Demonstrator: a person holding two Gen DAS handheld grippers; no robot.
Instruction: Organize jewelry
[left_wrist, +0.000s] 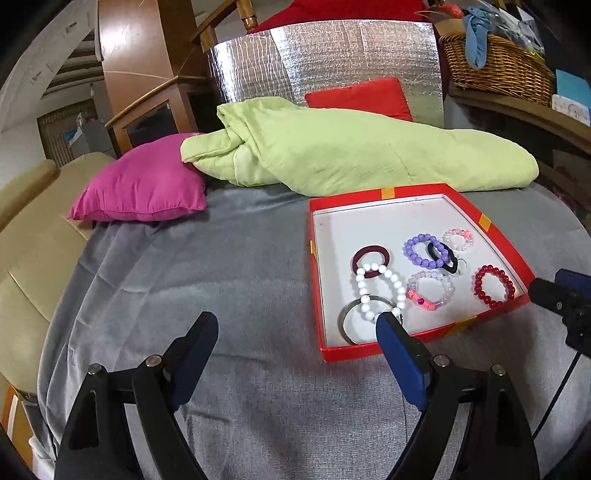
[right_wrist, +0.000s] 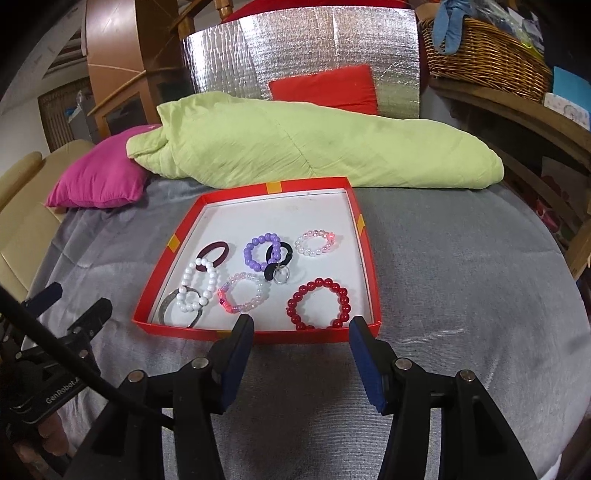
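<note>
A red tray (left_wrist: 369, 349) (right_wrist: 258, 336) with a white floor lies on the grey bedspread. In it lie a white bead bracelet (left_wrist: 373, 286) (right_wrist: 192, 280), a silver bangle (left_wrist: 345, 321) (right_wrist: 166, 306), a maroon hair tie (left_wrist: 371, 256) (right_wrist: 212, 251), a purple bead bracelet (left_wrist: 417, 251) (right_wrist: 255, 251), a black hair tie (left_wrist: 443, 258) (right_wrist: 277, 264), a pink bead bracelet (left_wrist: 424, 295) (right_wrist: 236, 295), a pale pink bracelet (left_wrist: 458, 240) (right_wrist: 317, 242) and a red bead bracelet (left_wrist: 493, 286) (right_wrist: 319, 304). My left gripper (left_wrist: 297, 321) is open and empty, left of the tray's near corner. My right gripper (right_wrist: 301, 325) is open and empty at the tray's near edge.
A green quilt (left_wrist: 351, 151) (right_wrist: 295, 147) lies behind the tray. A magenta pillow (left_wrist: 144, 188) (right_wrist: 96, 177) lies at back left, a red cushion (left_wrist: 362, 98) against the silver board. A wicker basket (right_wrist: 487, 48) stands on a shelf at right.
</note>
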